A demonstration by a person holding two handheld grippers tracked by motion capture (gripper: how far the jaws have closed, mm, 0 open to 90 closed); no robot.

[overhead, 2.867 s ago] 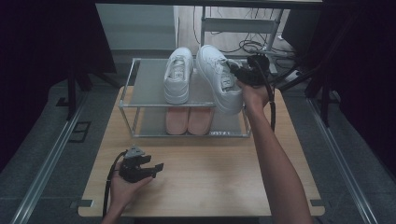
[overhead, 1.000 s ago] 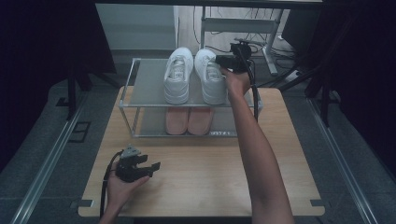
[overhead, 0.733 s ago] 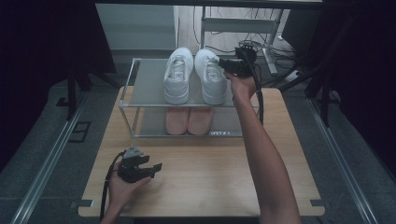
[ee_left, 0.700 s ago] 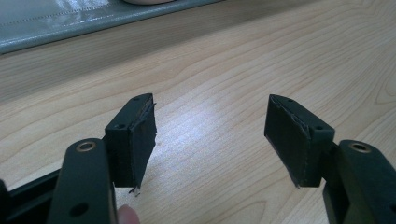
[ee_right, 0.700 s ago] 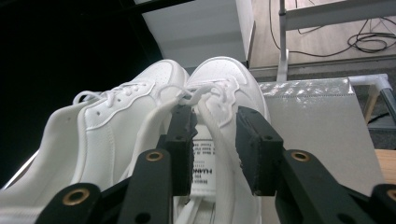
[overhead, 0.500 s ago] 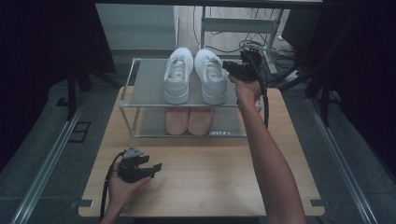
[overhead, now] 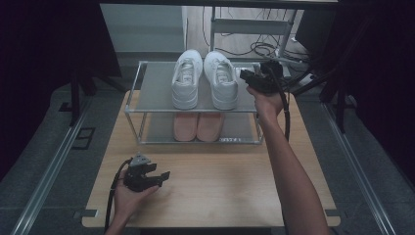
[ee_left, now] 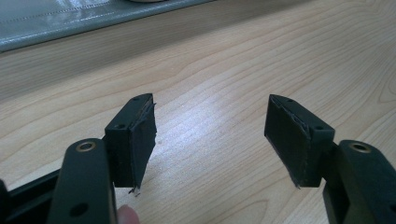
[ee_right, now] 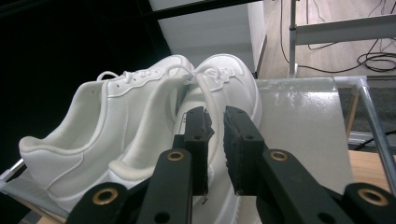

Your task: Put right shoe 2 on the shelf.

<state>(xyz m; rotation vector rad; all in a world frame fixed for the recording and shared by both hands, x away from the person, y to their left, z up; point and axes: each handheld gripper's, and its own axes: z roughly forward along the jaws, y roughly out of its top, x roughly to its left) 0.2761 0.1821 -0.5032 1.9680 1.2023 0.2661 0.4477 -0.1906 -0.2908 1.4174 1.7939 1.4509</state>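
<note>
Two white sneakers (overhead: pixel 186 78) (overhead: pixel 221 78) stand side by side on the top shelf of a metal rack (overhead: pixel 156 90). My right gripper (overhead: pixel 243 74) hovers just right of the right sneaker, apart from it. In the right gripper view its jaws (ee_right: pixel 215 121) point at the sneaker's side (ee_right: pixel 116 121); they have just been closing to a narrow gap with nothing between them. A pink pair (overhead: pixel 198 126) sits on the lower shelf. My left gripper (overhead: pixel 164 175) rests low over the table's front left, open and empty (ee_left: pixel 210 135).
The wooden table (overhead: pixel 220 191) has bare room in front of the rack. The top shelf has bare surface left (overhead: pixel 151 83) and right (ee_right: pixel 303 121) of the sneakers. Cables (overhead: pixel 264 49) and a frame lie on the floor behind.
The right sneaker was set straight beside the other and let go. My right hand has drawn back to the right, away from it. The left hand has stayed put.
</note>
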